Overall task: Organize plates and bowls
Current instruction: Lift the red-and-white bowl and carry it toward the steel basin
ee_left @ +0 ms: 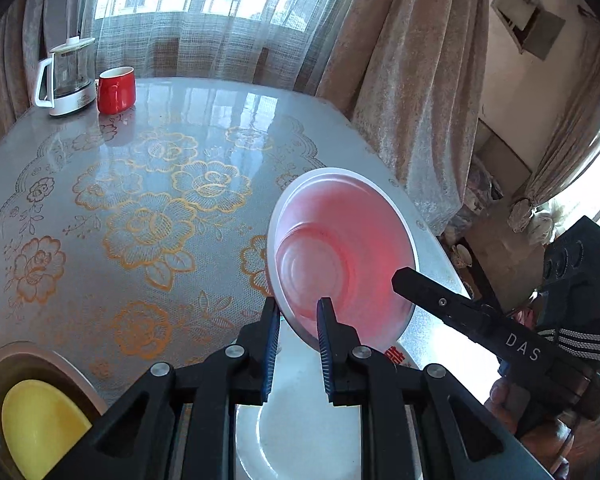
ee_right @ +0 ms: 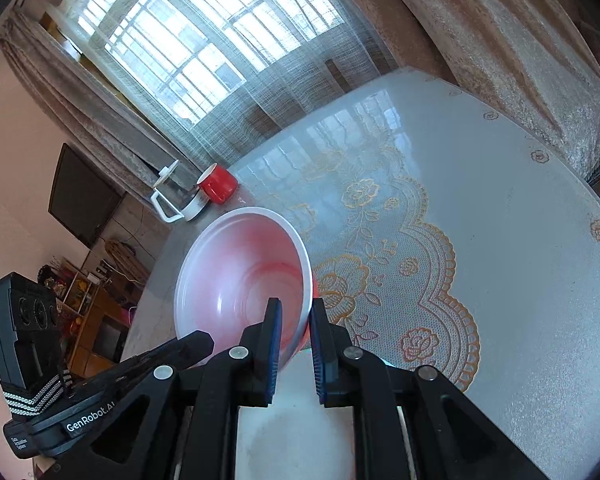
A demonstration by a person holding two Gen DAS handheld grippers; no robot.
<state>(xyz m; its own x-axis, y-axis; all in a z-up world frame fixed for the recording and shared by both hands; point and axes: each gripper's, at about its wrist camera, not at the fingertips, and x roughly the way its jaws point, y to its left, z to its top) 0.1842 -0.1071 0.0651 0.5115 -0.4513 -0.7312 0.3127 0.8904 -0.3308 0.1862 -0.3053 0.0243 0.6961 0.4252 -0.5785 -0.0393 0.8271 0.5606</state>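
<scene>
A: Bowl (ee_left: 342, 248), pink inside with a white rim, hangs tilted above the desk's (ee_left: 140, 184) right edge, both grippers clamped on its rim.

B: Which holds where?

A: Left gripper (ee_left: 298, 316) pinches the near rim in the left wrist view; right gripper (ee_right: 294, 320) bites the rim's opposite side in the right wrist view. A white plate (ee_left: 300, 432) sits directly beneath.

B: How to carry it well?

A: Likely by moving both hands together, keeping the rim level so neither pad slips, and clearing the plate before swinging sideways.

B: Anything to steer past?

A: Yellow bowl (ee_left: 40, 424) at the near left corner; red mug (ee_left: 116, 90) and kettle (ee_left: 66, 76) stand at the far left corner, well apart.
</scene>
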